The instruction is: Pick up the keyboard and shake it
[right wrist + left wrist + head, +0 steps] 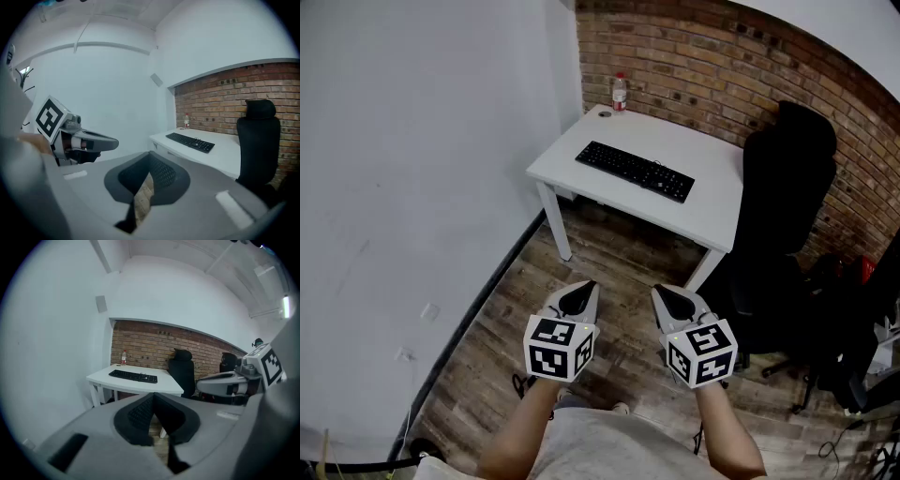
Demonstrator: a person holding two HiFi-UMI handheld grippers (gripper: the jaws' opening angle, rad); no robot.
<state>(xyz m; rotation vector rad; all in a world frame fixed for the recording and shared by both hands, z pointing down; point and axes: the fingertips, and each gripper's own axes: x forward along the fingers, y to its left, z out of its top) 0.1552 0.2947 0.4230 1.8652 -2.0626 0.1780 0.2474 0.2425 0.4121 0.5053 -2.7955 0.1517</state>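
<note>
The keyboard (635,172), a slim black slab with low rows of keys, lies flat and slantwise on the smooth white top of the desk (717,192), well apart from both grippers. At the desk's far corner a small clear bottle (620,92) with a red label stands upright against the rough red brick wall (694,66). A black high-backed office chair (787,178) stands just beside the desk's right side. Over the worn wood-plank floor (614,248), the left gripper (585,287) and the right gripper (662,292) hang side by side, pointing toward the desk. Each grey, matte shell ends in black fingers (140,413) with a fine gridded texture; on both grippers these are clenched tip to tip with nothing between them.
</note>
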